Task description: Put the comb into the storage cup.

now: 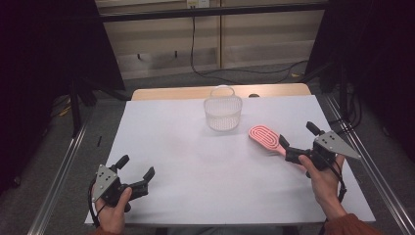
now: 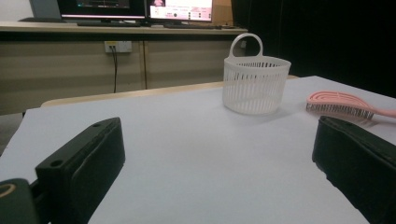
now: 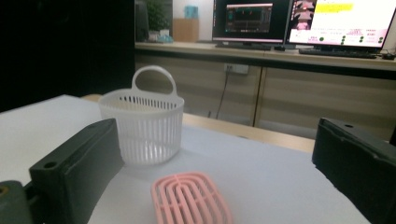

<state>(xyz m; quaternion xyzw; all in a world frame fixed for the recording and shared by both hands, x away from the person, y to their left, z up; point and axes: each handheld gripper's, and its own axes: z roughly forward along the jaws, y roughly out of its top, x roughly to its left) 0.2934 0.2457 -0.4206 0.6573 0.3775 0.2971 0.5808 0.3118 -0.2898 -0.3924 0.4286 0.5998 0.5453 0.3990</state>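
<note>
Hairbrush (image 1: 265, 137) work is what the right gripper (image 1: 297, 141) is set up for: the pink brush lies flat on the white bench (image 1: 195, 166), right of centre, its oval head pointing toward the white basket (image 1: 223, 113) and its thin handle running back between the right gripper's jaws. Those jaws stand wide apart on either side of the handle — nothing is clamped yet. In the right gripper view the brush head (image 3: 191, 198) sits low between the two black jaws, with the basket (image 3: 142, 126) just behind it.

The brush looks like light, stiff moulded plastic with open slots through the head, so it should lift easily and not bend. Its smooth surface could slip or swivel in a narrow grip. The handle near the neck seems the best place to take hold, since the head is broad and its bristles face down against the bench.

The left gripper (image 1: 134, 172) rests near the bench's front left corner, well apart from the brush, its jaws also spread open on nothing.

No brand or label shows on the brush or basket — the text on the monitors (image 3: 299, 21) behind is too small to read.
</note>
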